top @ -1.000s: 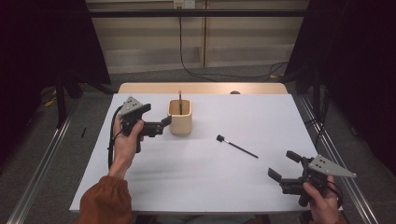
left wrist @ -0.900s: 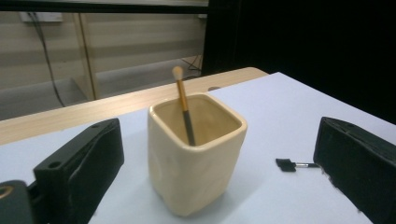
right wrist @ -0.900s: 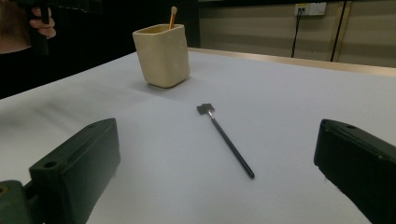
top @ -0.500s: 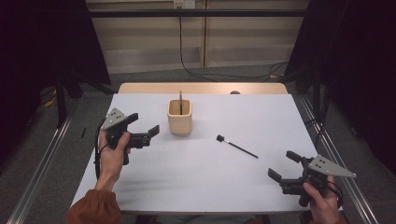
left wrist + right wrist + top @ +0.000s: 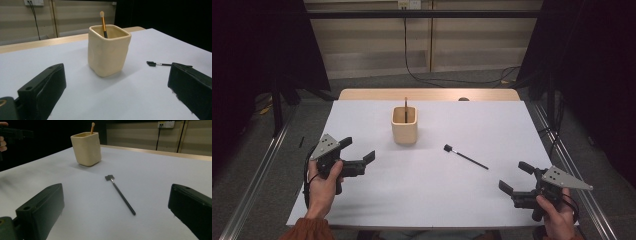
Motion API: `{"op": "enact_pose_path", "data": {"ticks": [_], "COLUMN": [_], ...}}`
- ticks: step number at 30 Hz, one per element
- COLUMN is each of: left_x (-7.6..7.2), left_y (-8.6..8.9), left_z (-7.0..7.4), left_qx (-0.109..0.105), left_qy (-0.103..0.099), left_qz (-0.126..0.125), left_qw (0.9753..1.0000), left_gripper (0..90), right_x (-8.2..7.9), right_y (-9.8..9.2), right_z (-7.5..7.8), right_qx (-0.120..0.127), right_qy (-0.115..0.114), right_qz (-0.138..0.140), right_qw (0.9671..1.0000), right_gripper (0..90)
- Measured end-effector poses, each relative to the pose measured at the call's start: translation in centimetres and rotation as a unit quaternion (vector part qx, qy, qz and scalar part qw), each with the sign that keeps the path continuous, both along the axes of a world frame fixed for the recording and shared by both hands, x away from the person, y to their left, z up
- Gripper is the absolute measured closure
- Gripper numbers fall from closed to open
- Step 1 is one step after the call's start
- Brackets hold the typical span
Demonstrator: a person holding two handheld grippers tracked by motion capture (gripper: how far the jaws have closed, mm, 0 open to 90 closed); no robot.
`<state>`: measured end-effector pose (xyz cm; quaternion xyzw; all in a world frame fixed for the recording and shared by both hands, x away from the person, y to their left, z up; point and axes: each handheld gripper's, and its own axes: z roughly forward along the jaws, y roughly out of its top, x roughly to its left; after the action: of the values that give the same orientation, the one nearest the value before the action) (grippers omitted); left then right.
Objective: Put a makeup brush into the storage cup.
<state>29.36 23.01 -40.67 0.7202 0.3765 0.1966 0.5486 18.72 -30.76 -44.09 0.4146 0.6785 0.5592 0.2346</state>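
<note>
A cream square cup [image 5: 404, 125] [image 5: 108, 50] [image 5: 86, 148] stands upright mid-table with a gold-handled brush [image 5: 405, 107] [image 5: 103, 23] [image 5: 92, 128] inside it. A thin black brush [image 5: 465, 157] [image 5: 120, 193] [image 5: 157, 64] lies flat on the white table to the cup's right. My left gripper [image 5: 357, 152] hovers open at the table's left, aimed at the cup, nothing between its jaws. My right gripper [image 5: 517, 177] is open near the front right corner, pointed at the black brush, jaws bare.
The white tabletop [image 5: 427, 200] ends at a wooden strip [image 5: 427, 94] at the back. Metal rails [image 5: 257, 175] run along both sides of the table. Cables [image 5: 427, 75] lie on the floor behind.
My left gripper has drawn back from beside the cup toward the front left of the table. The right gripper and both brushes have stayed put.
</note>
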Motion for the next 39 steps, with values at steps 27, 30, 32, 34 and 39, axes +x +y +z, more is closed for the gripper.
{"op": "enact_pose_path", "data": {"ticks": [27, 30, 32, 34, 39], "left_x": [-5.8, -6.5, -6.7, -6.8, -6.9], "left_y": [0.9, 1.2, 1.5, 1.9, 2.2], "left_z": [-1.4, -1.7, -1.9, -2.1, -2.2], "left_qx": [-0.008, -0.005, -0.018, -0.003, -0.001], "left_qy": [-0.005, -0.004, 0.003, -0.008, -0.013], "left_qz": [0.038, 0.04, 0.036, 0.04, 0.045], "left_qw": [0.9992, 0.9992, 0.9992, 0.9991, 0.9989], "left_gripper": [1.4, 1.4, 1.6, 1.6, 1.1], "right_x": [-0.2, -0.3, -0.3, -0.3, -0.4], "right_y": [-0.3, -0.2, -0.3, -0.3, -0.3], "right_z": [0.0, 0.0, 0.0, 0.0, 0.0], "right_qx": [-0.004, -0.004, -0.004, -0.003, -0.004], "right_qy": [-0.001, -0.002, -0.002, -0.002, -0.001], "right_qz": [-0.013, -0.013, -0.012, -0.014, -0.013], "right_qw": [0.9999, 0.9999, 0.9999, 0.9999, 0.9999], "right_gripper": [0.0, 0.0, 0.0, 0.0, 0.0]}}
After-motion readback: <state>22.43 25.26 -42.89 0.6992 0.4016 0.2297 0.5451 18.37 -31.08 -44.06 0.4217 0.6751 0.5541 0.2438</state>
